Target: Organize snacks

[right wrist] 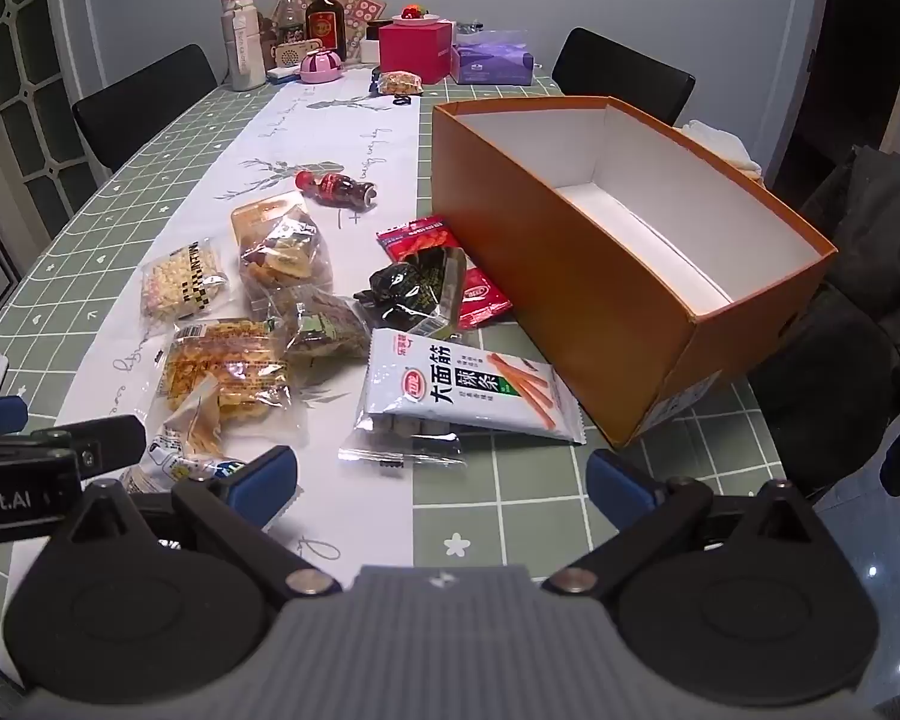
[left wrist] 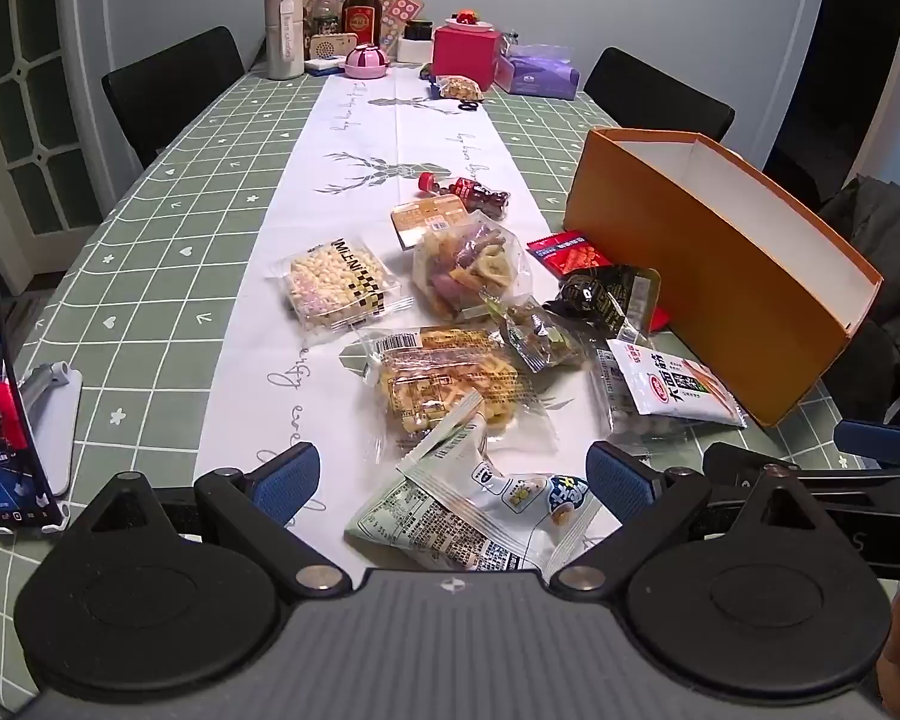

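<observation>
**Desk:** Orange cardboard, white inside and bare as far as can be seen: the box (right wrist: 618, 252) stands open-topped on the bench (right wrist: 510, 486), at about one o'clock from your right gripper (right wrist: 441, 483). Nothing has gone in yet. Where do you start?

**Field:** Start with what lies nearest. Your left gripper (left wrist: 453, 480) has its jaws spread wide and holds nothing; the pale green packet (left wrist: 480, 510) lies between them. Your right gripper is likewise wide open and empty, with the white noodle-stick packet (right wrist: 468, 390) at twelve o'clock, just beside the box's near corner.

**Desk:** And how do you grip a slack bag well?

**Field:** Lower the left jaws until they straddle the packet's crimped edge, then close on that seam and not on the puffed middle, which would likely slip or crush. The waffle bag (left wrist: 450, 384) overlaps it at twelve o'clock, so lift straight up before you swing toward the box at two o'clock.

**Desk:** Any hazards?

**Field:** Clear the box wall fully before release. The remaining snacks crowd together between ten and twelve o'clock; the small cola bottle (left wrist: 468, 191) lies on its side and may roll if nudged.
</observation>
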